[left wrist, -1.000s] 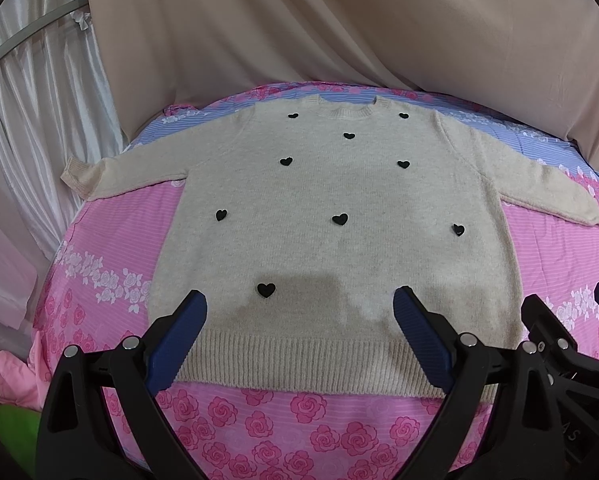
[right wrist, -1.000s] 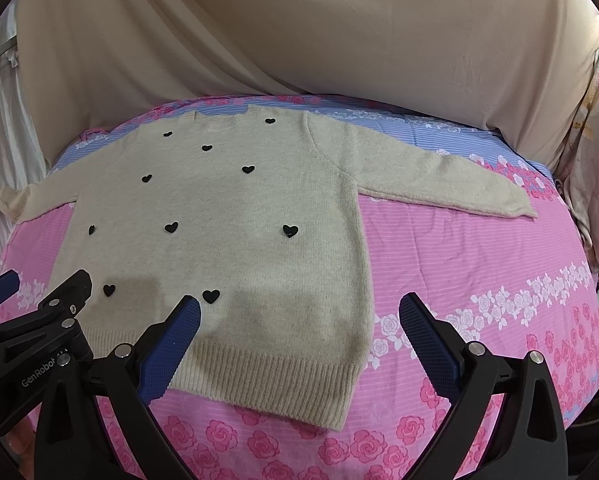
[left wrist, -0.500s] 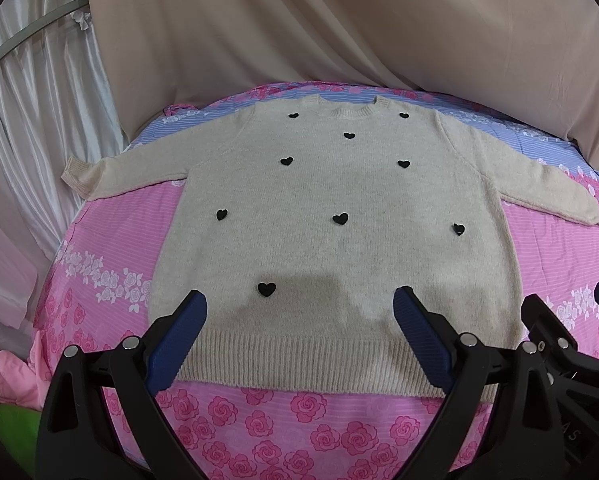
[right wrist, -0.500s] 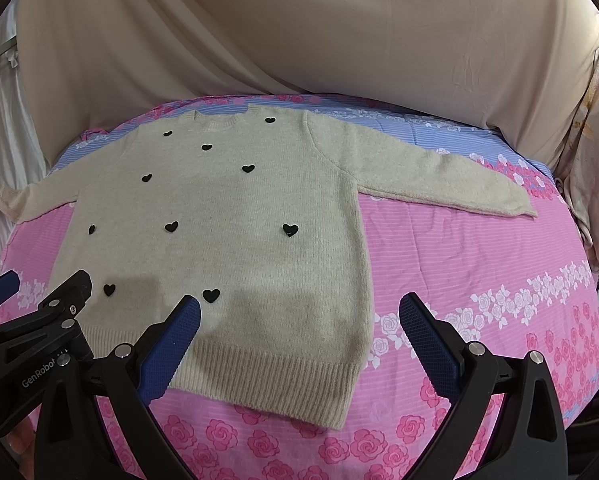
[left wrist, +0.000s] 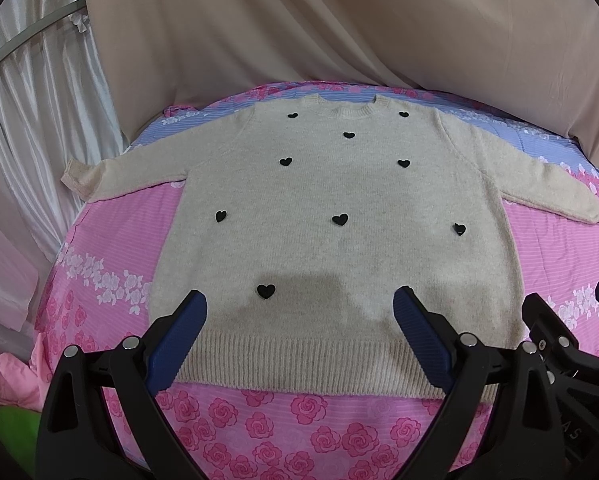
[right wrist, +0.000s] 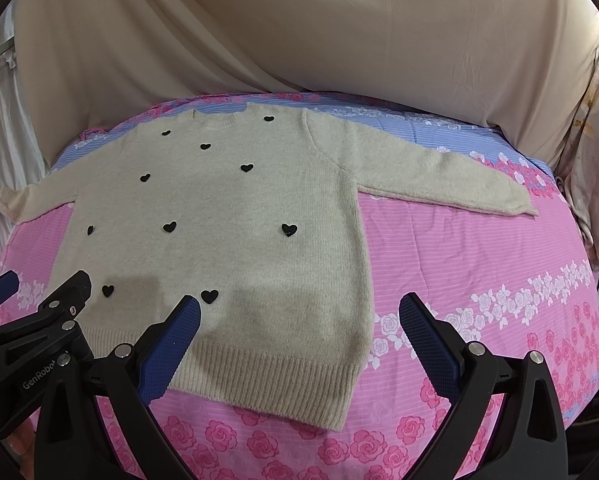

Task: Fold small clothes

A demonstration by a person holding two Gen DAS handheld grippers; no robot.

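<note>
A beige knit sweater (left wrist: 339,200) with small black hearts lies flat and face up on the pink rose-print bed sheet (left wrist: 299,416), both sleeves spread out sideways. It also shows in the right wrist view (right wrist: 235,216). My left gripper (left wrist: 299,308) is open and empty, hovering above the ribbed hem near its middle. My right gripper (right wrist: 299,314) is open and empty, above the sweater's lower right corner. The right gripper's body shows at the right edge of the left wrist view (left wrist: 559,344).
A beige cloth backdrop (left wrist: 339,20) hangs behind the bed. White curtains (left wrist: 31,112) hang at the left. Pink and green fabric (left wrist: 3,392) lies at the bed's lower left. A floral cloth (right wrist: 595,140) hangs at the right edge.
</note>
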